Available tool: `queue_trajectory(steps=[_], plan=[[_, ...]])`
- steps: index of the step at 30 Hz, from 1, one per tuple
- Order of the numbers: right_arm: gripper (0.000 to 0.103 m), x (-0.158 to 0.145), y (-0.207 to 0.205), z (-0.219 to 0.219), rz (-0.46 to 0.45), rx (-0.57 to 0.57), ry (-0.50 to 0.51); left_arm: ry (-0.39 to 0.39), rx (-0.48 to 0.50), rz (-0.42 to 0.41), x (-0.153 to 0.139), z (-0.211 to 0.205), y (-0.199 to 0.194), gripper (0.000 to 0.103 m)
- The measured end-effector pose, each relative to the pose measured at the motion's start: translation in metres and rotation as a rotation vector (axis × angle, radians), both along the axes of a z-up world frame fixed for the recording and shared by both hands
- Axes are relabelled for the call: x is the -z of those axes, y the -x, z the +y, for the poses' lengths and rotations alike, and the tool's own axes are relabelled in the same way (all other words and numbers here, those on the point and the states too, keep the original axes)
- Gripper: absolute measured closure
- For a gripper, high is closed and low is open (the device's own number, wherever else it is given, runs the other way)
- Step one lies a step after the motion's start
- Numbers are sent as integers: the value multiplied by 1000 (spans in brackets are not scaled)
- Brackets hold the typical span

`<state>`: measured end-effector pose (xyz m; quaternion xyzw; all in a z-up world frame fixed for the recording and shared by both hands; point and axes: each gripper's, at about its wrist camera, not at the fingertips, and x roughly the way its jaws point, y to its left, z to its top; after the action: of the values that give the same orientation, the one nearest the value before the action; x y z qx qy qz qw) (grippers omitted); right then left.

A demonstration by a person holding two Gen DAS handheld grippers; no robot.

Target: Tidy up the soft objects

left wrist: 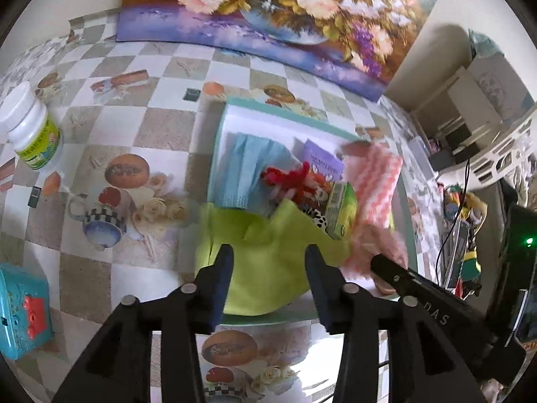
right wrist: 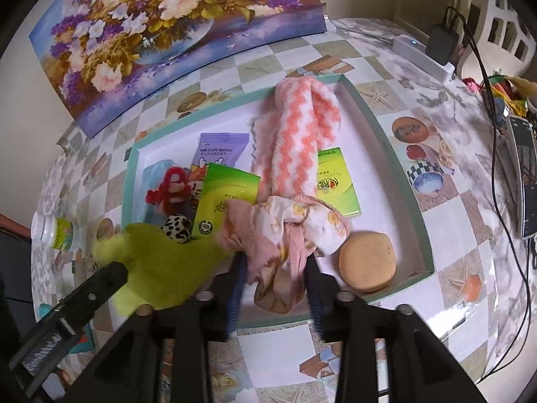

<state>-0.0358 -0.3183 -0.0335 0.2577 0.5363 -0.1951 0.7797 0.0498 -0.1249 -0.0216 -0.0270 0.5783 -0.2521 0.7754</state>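
A shallow teal-rimmed box (right wrist: 376,124) on the table holds soft things. In the right wrist view I see a pink-and-white zigzag sock (right wrist: 298,134), a pink floral cloth (right wrist: 288,231), a round tan sponge (right wrist: 367,262), a lime green cloth (right wrist: 164,268), a red yarn toy (right wrist: 171,184) and green tissue packs (right wrist: 225,198). My right gripper (right wrist: 273,268) is open, its fingers either side of the floral cloth. My left gripper (left wrist: 268,265) is open over the lime cloth (left wrist: 268,268). The box rim (left wrist: 221,124), a blue face mask (left wrist: 248,168) and the sock (left wrist: 376,181) also show there.
A white pill bottle (left wrist: 32,127) and a teal toy box (left wrist: 20,309) lie left of the box. A flower painting (right wrist: 161,27) leans at the back. A power strip with cables (right wrist: 423,53) and a phone (right wrist: 525,174) sit at the right.
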Motion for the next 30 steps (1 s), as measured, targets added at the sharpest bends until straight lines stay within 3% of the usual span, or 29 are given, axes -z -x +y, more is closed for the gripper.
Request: queue_trajectory(steps=[3,5,9,13,14,23,30], plan=[[48,-1,-1,2,0,-2,7,-27,-26,-28,-3,8,-1,37],[43,-1,-1,3,3,-2,16,-53,-47,-42,-3,15,-1,35],[33,-3,-2,13,10,-17,33,-117,-88,-80,-4,30,0,17],[3,-9,2,32,-4,-60,67,-172,-111,-154,-11,42,7,7],[0,-11,4,35,-7,-65,73,-183,-113,-166,-12,45,9,3],[0,-13,24,59,2,-90,116,-256,-99,-224,-25,62,32,2],[0,-20,33,66,-10,-89,140,-251,-135,-280,-40,72,45,2]])
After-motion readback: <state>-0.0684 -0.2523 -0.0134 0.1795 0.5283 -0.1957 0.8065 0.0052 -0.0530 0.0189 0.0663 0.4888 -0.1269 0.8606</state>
